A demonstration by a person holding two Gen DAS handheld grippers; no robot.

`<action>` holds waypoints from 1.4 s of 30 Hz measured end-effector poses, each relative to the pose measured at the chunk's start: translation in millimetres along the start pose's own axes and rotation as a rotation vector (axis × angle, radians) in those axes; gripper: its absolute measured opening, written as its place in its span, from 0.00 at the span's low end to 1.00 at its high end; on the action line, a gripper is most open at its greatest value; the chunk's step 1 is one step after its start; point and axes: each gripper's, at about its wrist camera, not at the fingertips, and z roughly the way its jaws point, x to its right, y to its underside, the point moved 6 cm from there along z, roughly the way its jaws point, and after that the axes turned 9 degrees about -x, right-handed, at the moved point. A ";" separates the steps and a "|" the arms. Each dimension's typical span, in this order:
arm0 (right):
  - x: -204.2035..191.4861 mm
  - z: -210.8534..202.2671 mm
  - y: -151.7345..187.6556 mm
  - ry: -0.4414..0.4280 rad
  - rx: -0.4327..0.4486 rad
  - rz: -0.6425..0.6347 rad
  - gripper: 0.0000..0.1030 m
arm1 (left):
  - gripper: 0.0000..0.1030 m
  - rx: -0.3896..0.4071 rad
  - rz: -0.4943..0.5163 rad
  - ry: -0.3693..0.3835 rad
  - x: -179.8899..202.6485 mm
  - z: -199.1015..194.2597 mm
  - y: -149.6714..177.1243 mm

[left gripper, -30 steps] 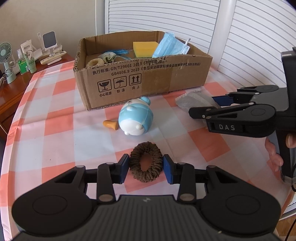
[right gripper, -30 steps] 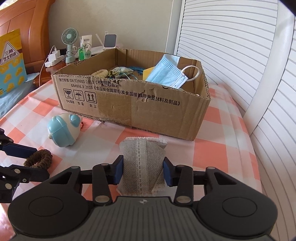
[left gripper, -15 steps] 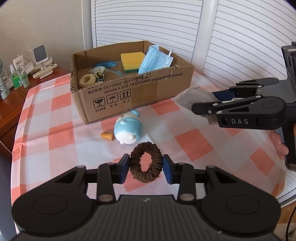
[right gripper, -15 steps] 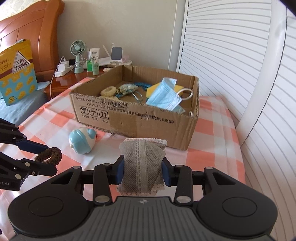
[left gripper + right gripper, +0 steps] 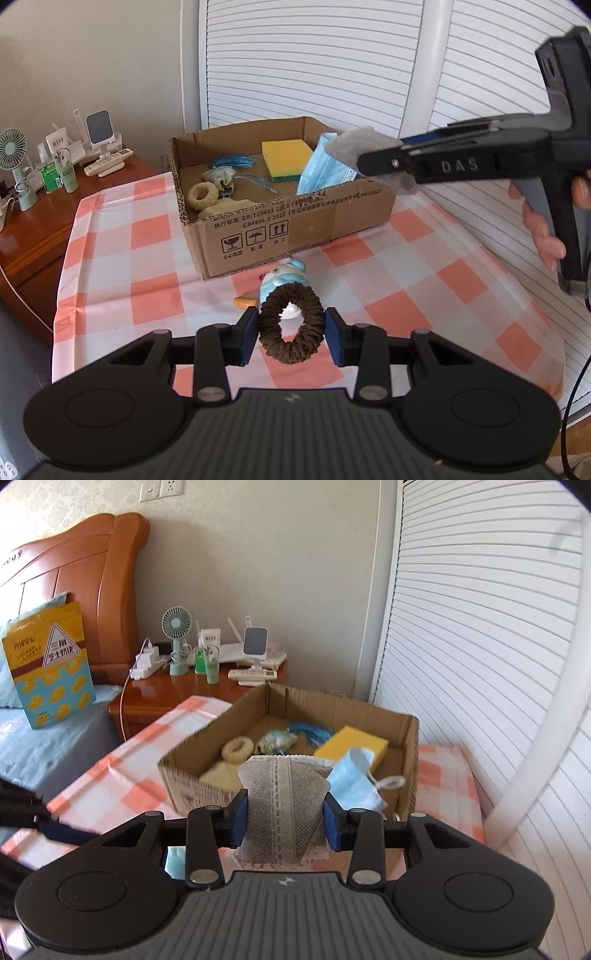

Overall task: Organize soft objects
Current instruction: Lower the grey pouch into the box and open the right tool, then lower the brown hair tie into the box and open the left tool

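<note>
My left gripper [image 5: 290, 336] is shut on a brown hair scrunchie [image 5: 291, 325], lifted above the checked tablecloth. Just behind it a light-blue plush toy [image 5: 284, 279] lies on the cloth. My right gripper [image 5: 283, 821] is shut on a folded grey lace cloth [image 5: 282, 812], held high over the near edge of the cardboard box [image 5: 295, 738]. In the left wrist view the right gripper [image 5: 369, 155] hangs over the right end of the cardboard box [image 5: 295, 225] with the grey lace cloth [image 5: 364, 142]. Inside the box lie a yellow sponge [image 5: 285, 157], a blue face mask [image 5: 323, 170] and a cream scrunchie [image 5: 204, 195].
A wooden nightstand [image 5: 177, 690] with a small fan [image 5: 178, 622], bottles and a remote stands behind the table. White louvred doors [image 5: 480, 664] run along the right. A bed with a yellow-and-blue carton [image 5: 48, 664] lies to the left. A hand [image 5: 543, 229] holds the right gripper's handle.
Both grippers have risen with their loads. The right one has lifted the grey cloth off the table and up over the box's near edge; the scrunchie now hangs above the cloth.
</note>
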 end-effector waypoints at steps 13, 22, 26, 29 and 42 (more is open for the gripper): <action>20.5 71.0 -40.7 0.031 -0.009 0.031 0.89 | 0.36 -0.032 -0.043 -0.053 -20.0 4.1 1.0; 34.5 43.4 -3.6 0.041 -0.034 0.095 1.00 | 0.36 -0.034 0.015 -0.037 -16.7 6.9 -18.1; 33.8 31.9 5.8 0.043 -0.044 0.104 1.00 | 0.36 -0.019 0.049 -0.021 -14.6 4.4 -37.2; 30.7 26.5 11.8 0.050 -0.049 0.090 1.00 | 0.36 -0.011 0.068 -0.016 -14.7 5.2 -55.0; 30.5 18.2 36.0 0.035 -0.057 0.121 1.00 | 0.36 0.016 0.142 -0.079 -21.6 50.6 -150.4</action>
